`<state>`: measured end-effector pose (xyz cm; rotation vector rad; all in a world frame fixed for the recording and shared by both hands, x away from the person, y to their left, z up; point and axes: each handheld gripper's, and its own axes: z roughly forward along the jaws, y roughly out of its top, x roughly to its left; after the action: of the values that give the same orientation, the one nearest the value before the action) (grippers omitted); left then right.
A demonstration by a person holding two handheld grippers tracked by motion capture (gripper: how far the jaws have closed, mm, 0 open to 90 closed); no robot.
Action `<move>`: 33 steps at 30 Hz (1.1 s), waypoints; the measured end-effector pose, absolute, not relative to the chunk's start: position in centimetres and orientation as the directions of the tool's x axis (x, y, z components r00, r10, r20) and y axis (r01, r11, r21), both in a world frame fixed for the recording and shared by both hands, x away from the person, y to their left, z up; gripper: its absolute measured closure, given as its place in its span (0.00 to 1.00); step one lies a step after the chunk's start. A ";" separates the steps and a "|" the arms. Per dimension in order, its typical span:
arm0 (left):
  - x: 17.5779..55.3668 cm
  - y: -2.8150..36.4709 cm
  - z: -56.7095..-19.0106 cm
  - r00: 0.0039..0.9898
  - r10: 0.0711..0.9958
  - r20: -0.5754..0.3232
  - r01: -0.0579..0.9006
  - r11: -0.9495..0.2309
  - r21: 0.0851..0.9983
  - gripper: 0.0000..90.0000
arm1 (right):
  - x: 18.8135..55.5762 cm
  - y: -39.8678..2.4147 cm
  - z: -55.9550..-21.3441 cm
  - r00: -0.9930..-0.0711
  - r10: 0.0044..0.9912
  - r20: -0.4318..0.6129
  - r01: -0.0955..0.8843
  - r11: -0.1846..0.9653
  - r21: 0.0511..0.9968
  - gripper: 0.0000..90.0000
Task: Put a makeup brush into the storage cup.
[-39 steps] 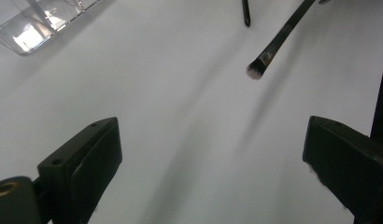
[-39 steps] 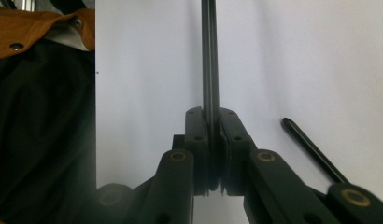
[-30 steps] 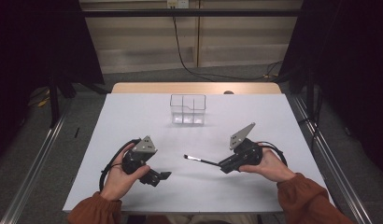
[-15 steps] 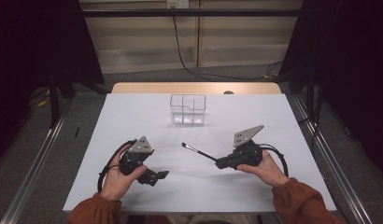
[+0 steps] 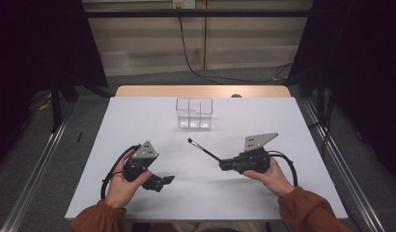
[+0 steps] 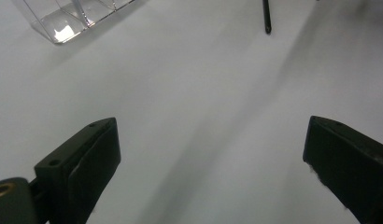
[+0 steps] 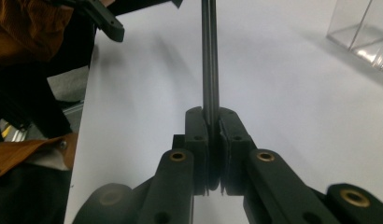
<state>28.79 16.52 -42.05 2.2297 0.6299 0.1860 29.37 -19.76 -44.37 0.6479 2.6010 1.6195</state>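
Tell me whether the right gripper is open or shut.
Shut: the right gripper has its jaws pressed together on a thin black brush, whose handle runs out from between them.

- Brush — in the right gripper view its far end is cut off by the top edge; the gripped end is hidden between the closed jaws of the right gripper.
- Same brush, left gripper view — only the tip is seen, the rest cut off at the top edge.
- Clear divided box — cropped by the top edge; contents cannot be told.
- Small dark item at the tabletop's far edge — too small to be identified.
- Forearms — cut off by the high view's bottom edge.
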 end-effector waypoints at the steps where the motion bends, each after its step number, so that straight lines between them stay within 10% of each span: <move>1: 28.7 16.5 -42.0 0.866 0.494 -0.071 0.377 -0.554 0.742 0.05 | 29.3 -19.8 -44.3 -0.915 0.350 0.202 0.333 0.370 0.867 0.93; 33: 28.1 13.2 -41.6 0.879 0.468 -0.096 0.252 -0.282 0.926 0.04 | 28.8 -19.5 -44.2 -0.924 0.327 0.198 0.302 0.305 0.903 0.93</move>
<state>28.14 13.15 -41.57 1.8775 0.5348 0.2299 28.77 -19.53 -44.19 0.6064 2.5199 1.7354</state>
